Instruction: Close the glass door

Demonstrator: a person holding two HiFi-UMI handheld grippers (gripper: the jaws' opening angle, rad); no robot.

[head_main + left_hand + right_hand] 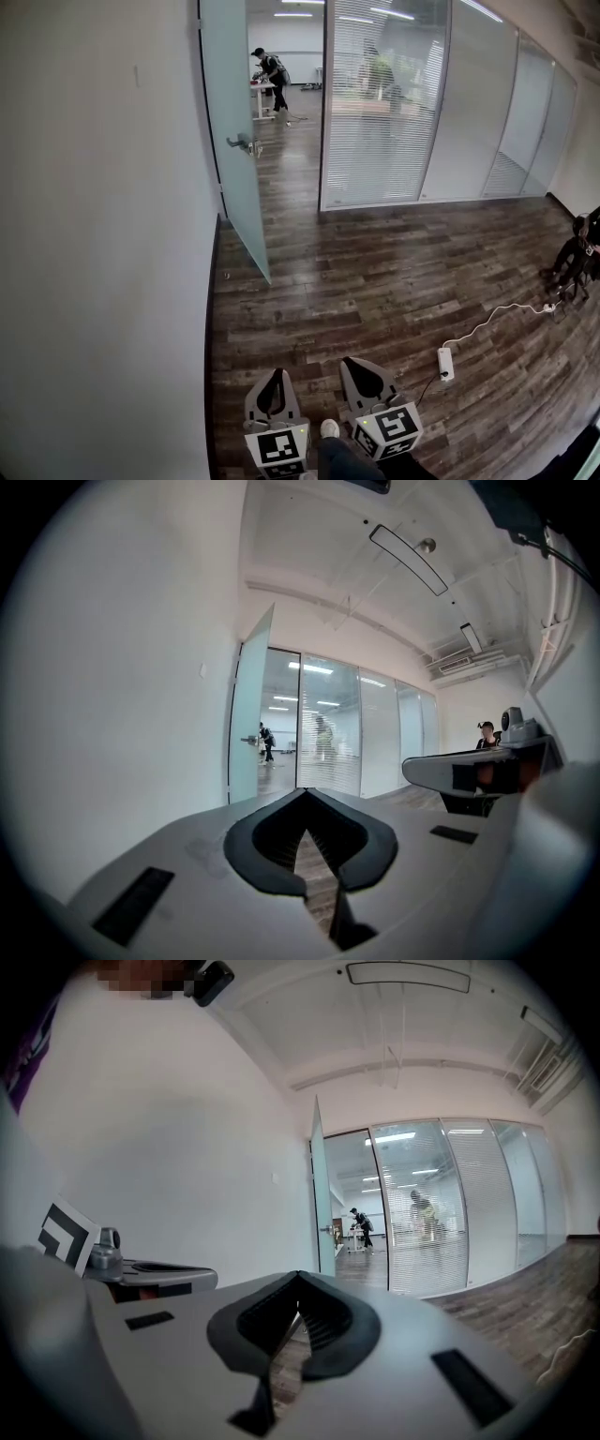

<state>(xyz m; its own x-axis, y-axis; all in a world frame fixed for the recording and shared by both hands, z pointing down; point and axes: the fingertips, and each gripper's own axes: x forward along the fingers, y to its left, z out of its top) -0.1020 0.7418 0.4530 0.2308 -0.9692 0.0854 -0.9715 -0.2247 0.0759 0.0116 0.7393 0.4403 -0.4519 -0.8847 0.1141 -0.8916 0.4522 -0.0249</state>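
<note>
The frosted glass door point(234, 141) stands open, swung into the room from the left wall, with a metal handle point(246, 143) on its face. The doorway gap lies between it and the glass partition. My left gripper point(276, 373) and right gripper point(352, 361) are side by side low in the head view, well short of the door, both shut with nothing in them. In the left gripper view the jaws point(305, 794) meet at the tip, and the door point(246, 733) is far ahead. The right gripper point(298, 1277) also points towards the door point(322, 1204).
A white wall point(103, 234) runs along the left. A glass partition with blinds point(384, 103) is right of the doorway. A power strip point(446, 364) with a white cable lies on the wood floor at right. One person point(274, 75) stands beyond the doorway, another point(581, 253) at the right edge.
</note>
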